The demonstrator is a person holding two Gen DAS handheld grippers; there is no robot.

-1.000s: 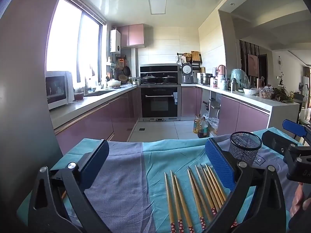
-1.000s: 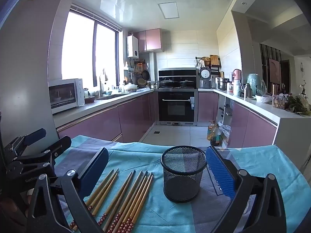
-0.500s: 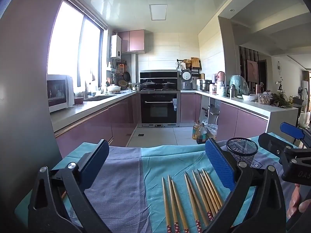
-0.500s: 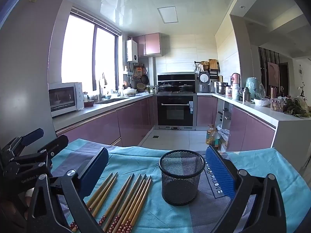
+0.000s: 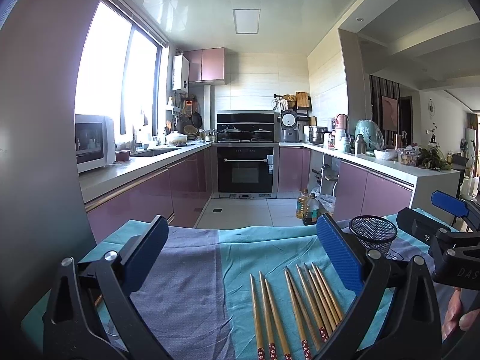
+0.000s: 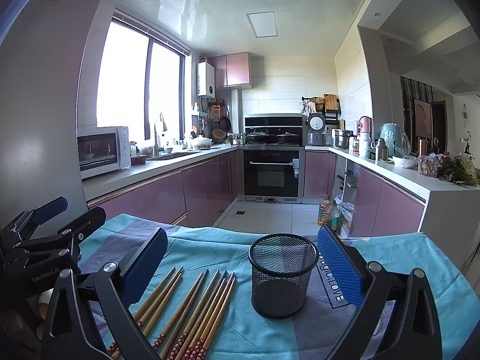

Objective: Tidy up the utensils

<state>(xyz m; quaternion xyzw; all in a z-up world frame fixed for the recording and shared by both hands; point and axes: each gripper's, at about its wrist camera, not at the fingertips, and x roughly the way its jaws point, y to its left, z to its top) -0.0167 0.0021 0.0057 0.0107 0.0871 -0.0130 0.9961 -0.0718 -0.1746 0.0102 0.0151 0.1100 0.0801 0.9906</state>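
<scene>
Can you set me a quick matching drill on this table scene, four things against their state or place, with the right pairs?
Things:
1. chopsticks
2. mesh cup
3. left gripper
4. cloth

States or places:
A. upright and empty
B. teal and purple-grey, printed with letters
C. lying flat in a row, patterned ends toward the camera
D. open, holding nothing

Pairs: 1-C, 2-A, 3-D, 4-B. In the right wrist view the chopsticks lie to the left of the mesh cup, apart from it.
</scene>
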